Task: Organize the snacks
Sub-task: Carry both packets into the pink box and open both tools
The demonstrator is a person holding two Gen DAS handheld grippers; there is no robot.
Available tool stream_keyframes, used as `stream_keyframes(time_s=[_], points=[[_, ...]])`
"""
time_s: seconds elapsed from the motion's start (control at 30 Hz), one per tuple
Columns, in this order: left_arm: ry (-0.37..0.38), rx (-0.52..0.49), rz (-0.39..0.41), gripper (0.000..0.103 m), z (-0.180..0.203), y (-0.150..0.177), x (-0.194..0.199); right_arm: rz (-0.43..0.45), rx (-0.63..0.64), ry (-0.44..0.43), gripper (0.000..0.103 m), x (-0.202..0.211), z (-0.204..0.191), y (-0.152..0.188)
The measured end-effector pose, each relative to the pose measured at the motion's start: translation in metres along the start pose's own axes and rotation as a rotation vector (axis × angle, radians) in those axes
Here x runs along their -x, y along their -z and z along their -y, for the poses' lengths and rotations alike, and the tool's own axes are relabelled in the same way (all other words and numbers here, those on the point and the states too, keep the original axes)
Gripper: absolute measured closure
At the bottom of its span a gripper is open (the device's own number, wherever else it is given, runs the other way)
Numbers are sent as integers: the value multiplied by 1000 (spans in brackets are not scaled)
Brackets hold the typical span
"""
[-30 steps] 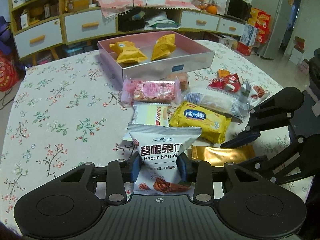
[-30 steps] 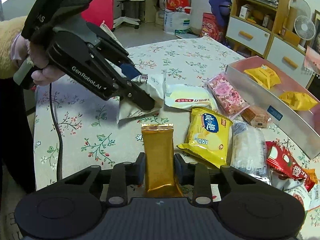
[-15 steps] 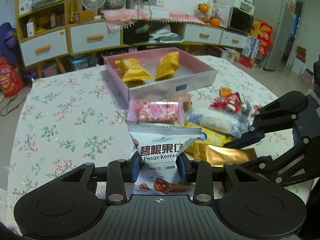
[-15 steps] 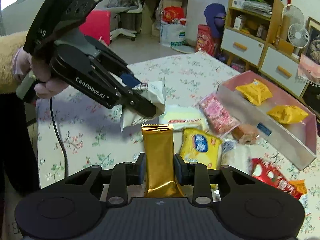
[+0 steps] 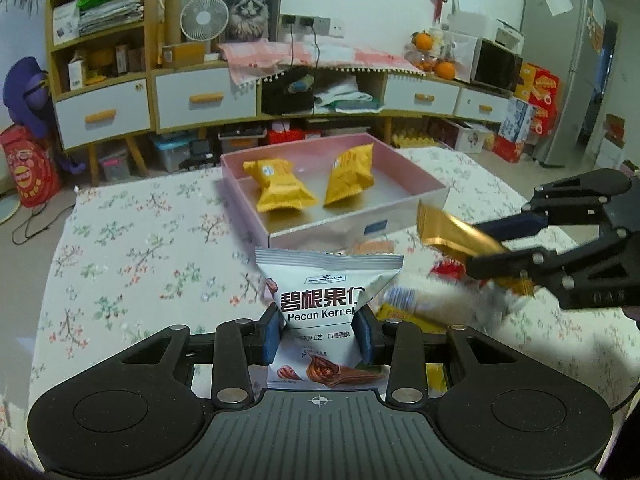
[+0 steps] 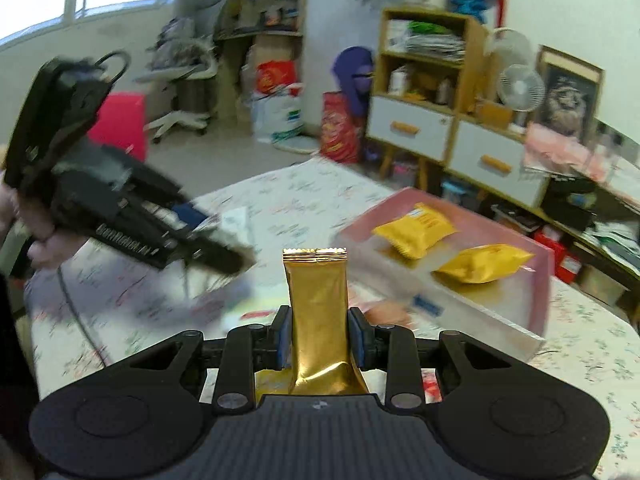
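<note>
My left gripper (image 5: 319, 335) is shut on a white pecan kernel packet (image 5: 325, 304), held above the flowered tablecloth (image 5: 132, 248). My right gripper (image 6: 320, 338) is shut on a slim gold packet (image 6: 318, 312), which also shows at the right of the left wrist view as the gold packet (image 5: 452, 236). Ahead lies the pink box (image 5: 416, 180) with two yellow snack packets (image 5: 280, 190) inside it. In the right wrist view the same pink box (image 6: 540, 276) lies to the right, and the left gripper (image 6: 224, 256) appears blurred at the left, held by a hand.
More snacks lie in a blurred heap (image 5: 432, 304) on the table between box and grippers. Behind the table stand a low cabinet with white drawers (image 5: 208, 98), a shelf unit (image 5: 100, 36) and a fridge (image 5: 568, 64). A cable (image 6: 76, 312) trails over the tablecloth.
Both grippers have risen off the table with their packets. The gold packet now hangs higher, close to the pink box's front corner. The snack pile has dropped lower in both views.
</note>
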State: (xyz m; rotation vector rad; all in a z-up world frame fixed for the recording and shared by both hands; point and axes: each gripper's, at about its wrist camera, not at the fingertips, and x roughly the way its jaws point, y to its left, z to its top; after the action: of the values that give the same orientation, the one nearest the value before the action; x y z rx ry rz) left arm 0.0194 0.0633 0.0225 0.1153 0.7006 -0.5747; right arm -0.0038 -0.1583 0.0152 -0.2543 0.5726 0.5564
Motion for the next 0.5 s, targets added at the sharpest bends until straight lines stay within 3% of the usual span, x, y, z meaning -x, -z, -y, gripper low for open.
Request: stream_keyframes(time_s=[0.5], points=[[-12, 57, 63, 68, 16, -52, -33, 69, -165, 136, 103, -5, 55, -17]])
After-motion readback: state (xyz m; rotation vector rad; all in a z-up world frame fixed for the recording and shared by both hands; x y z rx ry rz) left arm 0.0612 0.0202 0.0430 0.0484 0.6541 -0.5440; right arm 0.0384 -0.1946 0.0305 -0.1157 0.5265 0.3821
